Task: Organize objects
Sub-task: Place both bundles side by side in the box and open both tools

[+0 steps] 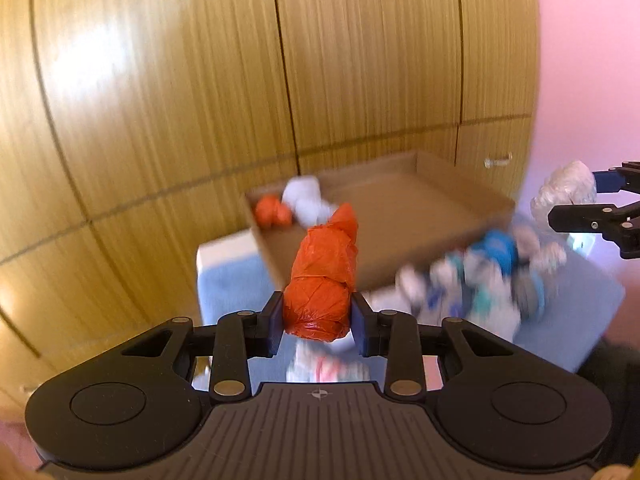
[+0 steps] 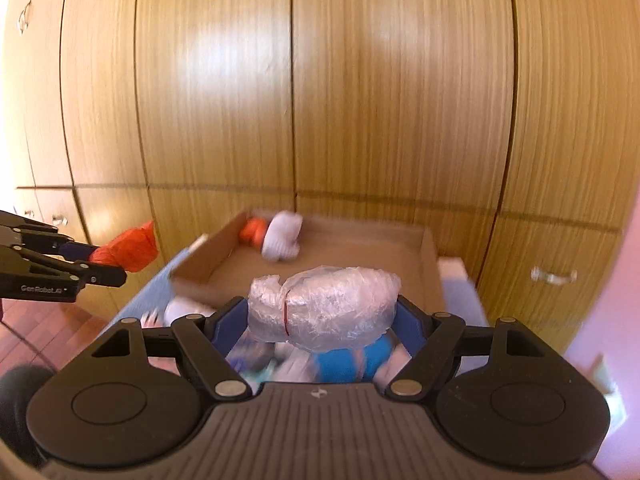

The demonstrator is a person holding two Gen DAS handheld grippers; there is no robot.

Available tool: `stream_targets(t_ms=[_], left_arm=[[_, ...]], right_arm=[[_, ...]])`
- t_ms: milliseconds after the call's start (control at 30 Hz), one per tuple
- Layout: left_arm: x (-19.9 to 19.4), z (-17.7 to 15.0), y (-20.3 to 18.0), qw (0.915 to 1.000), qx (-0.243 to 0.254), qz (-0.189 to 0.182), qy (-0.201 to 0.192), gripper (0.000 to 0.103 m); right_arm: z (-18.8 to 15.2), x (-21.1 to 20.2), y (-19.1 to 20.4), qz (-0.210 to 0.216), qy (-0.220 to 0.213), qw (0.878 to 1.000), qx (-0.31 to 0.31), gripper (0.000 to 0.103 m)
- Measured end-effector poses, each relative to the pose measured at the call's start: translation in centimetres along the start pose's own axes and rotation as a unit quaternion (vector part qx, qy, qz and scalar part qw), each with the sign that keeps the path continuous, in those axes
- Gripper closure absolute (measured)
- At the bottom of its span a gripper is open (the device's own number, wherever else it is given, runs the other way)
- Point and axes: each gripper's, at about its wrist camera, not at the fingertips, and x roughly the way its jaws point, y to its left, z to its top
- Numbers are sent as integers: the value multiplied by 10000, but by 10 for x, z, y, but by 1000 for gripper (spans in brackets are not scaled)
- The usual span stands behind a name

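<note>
My left gripper (image 1: 318, 316) is shut on an orange rolled plastic bag (image 1: 324, 276), held in the air in front of a brown cardboard tray (image 1: 404, 216). My right gripper (image 2: 324, 316) is shut on a clear rolled plastic bag (image 2: 328, 304), held above the pile and before the tray (image 2: 360, 248). The tray holds a small orange bundle (image 1: 272, 210) and a white bundle (image 1: 306, 200) in its far left corner. A pile of several rolled bags (image 1: 480, 276), white and blue, lies on the blue cloth in front of the tray. The right gripper with its clear bag (image 1: 568, 190) shows at the left view's right edge.
The tray and pile rest on a blue-covered table (image 1: 228, 284). Wooden wardrobe doors (image 2: 320, 80) stand close behind it. A pink wall (image 1: 588, 60) is to the right. Red-brown wood floor (image 2: 36, 328) lies to the left.
</note>
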Motion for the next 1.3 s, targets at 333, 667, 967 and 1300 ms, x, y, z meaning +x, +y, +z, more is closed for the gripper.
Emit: stream_targets(t_ms=[333,667,967,1300], left_arm=[[92,100,-2,9976,-493,-367,307,62],[225,133,-2,9768,-1542,-708,1307,62],[281,113,-5,9623,-1950,-393,1854,62],[291,107,-1,9581,-2235,-73,1790,62]], right_arm=[[57,67,-33,176,-78,9966,-805,29],[66,181,-54,685,582,9821,-1655,29],[53,260,-60,1172,1169,9660,-1986,29],[58,301,-46,1514,1526,9443,-2493,29]])
